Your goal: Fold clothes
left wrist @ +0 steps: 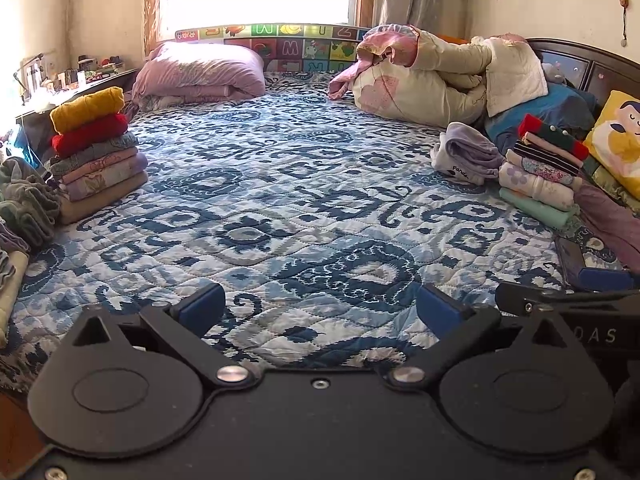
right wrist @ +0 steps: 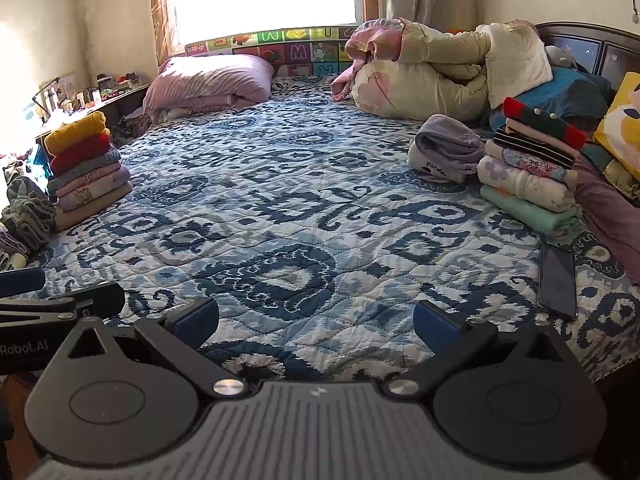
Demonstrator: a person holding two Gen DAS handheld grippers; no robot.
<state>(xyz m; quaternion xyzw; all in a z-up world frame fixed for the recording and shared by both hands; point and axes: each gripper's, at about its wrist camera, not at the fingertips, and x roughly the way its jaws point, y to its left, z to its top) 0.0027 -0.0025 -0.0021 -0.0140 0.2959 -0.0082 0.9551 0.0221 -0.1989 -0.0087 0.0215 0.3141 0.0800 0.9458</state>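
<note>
My left gripper (left wrist: 320, 306) is open and empty, low over the near edge of the blue patterned quilt (left wrist: 304, 184). My right gripper (right wrist: 316, 314) is open and empty too, beside it on the right. A stack of folded clothes (left wrist: 98, 152) with a yellow piece on top stands at the left edge of the bed; it also shows in the right wrist view (right wrist: 86, 168). A second folded stack (left wrist: 540, 172) stands at the right, also in the right wrist view (right wrist: 532, 172). A loosely folded lilac garment (left wrist: 468, 154) lies next to it (right wrist: 448, 148).
Crumpled grey-green clothes (left wrist: 28, 200) lie at the near left. A phone (right wrist: 556, 280) lies on the quilt at the near right. A pink duvet (left wrist: 200, 72) and a cream duvet heap (left wrist: 432, 76) sit at the far end. A yellow cushion (left wrist: 620, 140) leans against the dark headboard.
</note>
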